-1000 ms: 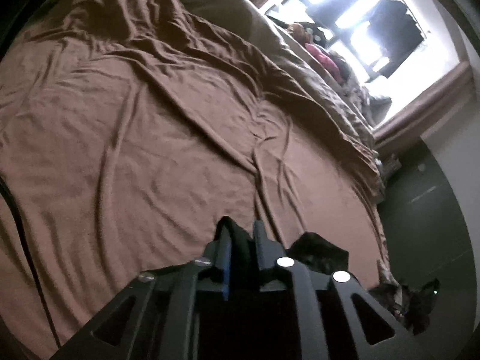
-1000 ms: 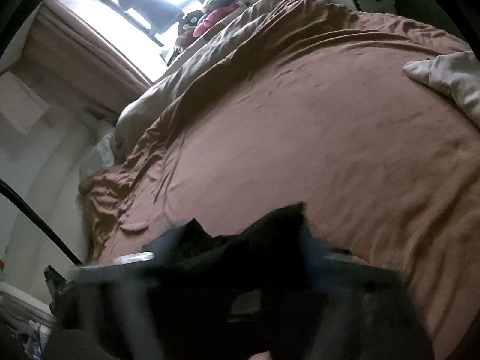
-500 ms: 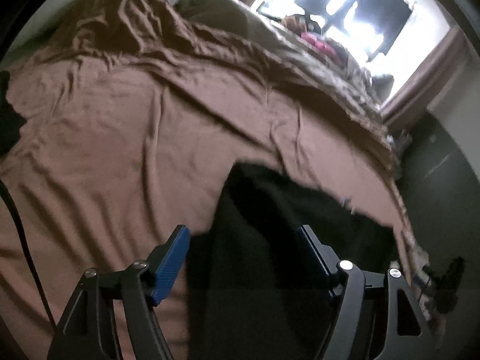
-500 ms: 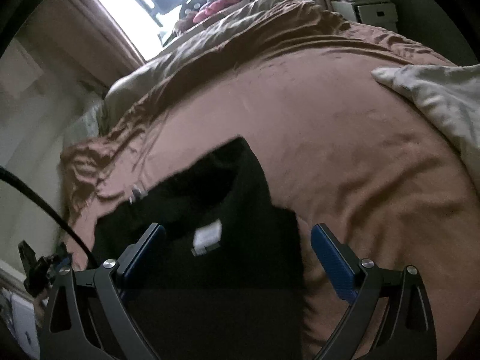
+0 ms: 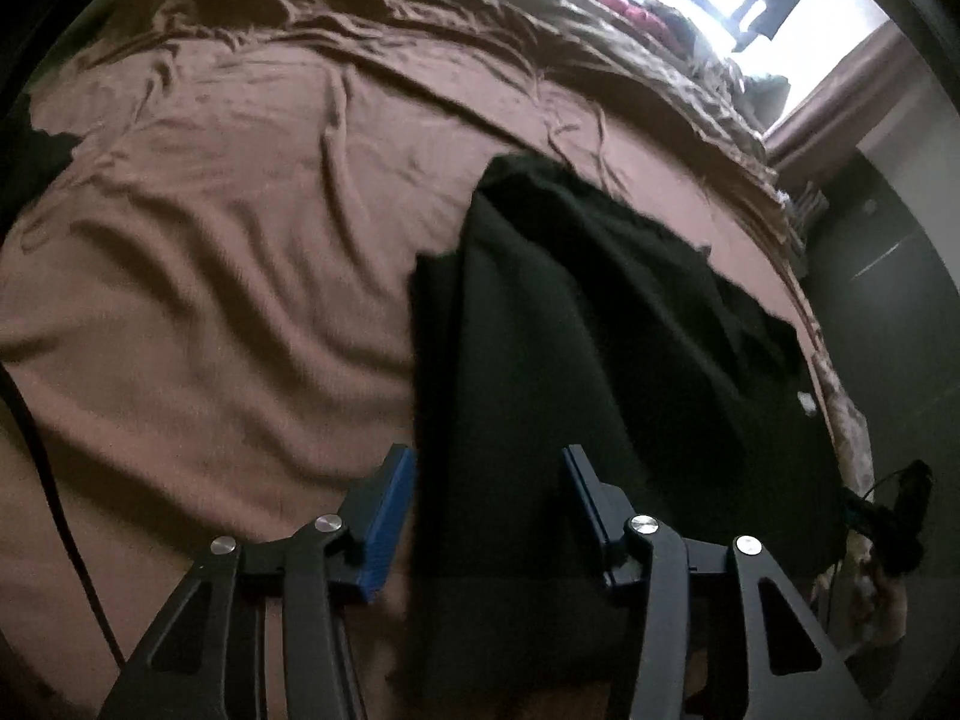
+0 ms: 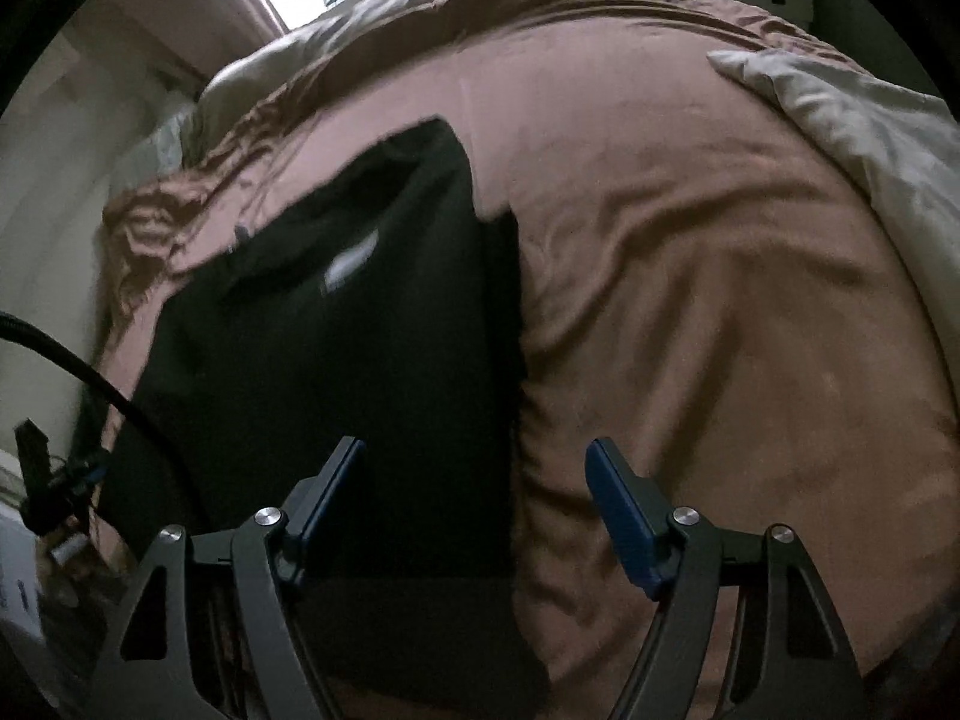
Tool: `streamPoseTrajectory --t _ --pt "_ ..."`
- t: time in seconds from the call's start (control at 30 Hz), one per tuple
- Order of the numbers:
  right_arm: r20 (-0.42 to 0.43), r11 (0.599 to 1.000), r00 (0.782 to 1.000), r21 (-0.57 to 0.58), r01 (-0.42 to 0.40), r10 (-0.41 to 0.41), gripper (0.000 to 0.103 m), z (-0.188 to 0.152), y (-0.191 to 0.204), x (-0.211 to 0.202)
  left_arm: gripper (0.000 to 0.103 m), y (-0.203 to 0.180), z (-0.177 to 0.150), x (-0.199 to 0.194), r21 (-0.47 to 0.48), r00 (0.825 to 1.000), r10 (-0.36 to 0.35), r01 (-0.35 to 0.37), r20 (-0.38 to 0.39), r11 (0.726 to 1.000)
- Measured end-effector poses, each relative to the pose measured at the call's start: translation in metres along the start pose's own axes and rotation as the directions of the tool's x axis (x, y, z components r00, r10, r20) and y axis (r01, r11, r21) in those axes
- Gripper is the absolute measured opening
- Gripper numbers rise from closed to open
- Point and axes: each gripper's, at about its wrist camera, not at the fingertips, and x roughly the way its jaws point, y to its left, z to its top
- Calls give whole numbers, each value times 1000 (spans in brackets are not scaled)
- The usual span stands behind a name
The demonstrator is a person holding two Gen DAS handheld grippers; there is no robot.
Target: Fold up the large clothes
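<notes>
I see the black, flat-lying cloth garment [image 5: 600,330] spread on the wrinkled brown bedsheet [image 5: 210,270], near the bed's side edge. My left gripper [image 5: 486,480] hangs over the garment's straight long edge, which runs up between its blue pads [image 5: 390,498]; the jaws are spread and closing, pressing nothing. My right gripper [image 6: 474,480] hangs over the garment's opposite long edge, also spread and closing, nothing pinched. A small white label [image 6: 348,267] shows on the garment. Away from the garment, bare sheet stretches wide toward a pale crumpled cloth [image 6: 858,120]. A black cable [image 6: 120,396] crosses the garment's outer side.
</notes>
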Motion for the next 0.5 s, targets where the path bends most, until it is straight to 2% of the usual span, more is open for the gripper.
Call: streamPoseTrajectory --t 0.13,0.23,0.33,0.5 --pt "-10 1000 1000 -14 1 -1 73 -19 -1 -4 52 -2 -18 -4 20 999 -7 8 -33 1000" --pt "-2 1000 1000 -8 -4 4 61 -30 -6 -8 52 -6 -31 -5 44 999 6 -4 -52 999" --pt "5 999 999 2 50 -50 61 -40 -7 -6 47 -6 -42 4 77 993 87 -81 -76 994" --pt "14 993 993 5 119 -119 61 -55 -12 -12 47 3 -54 8 56 992 103 -100 -66 993"
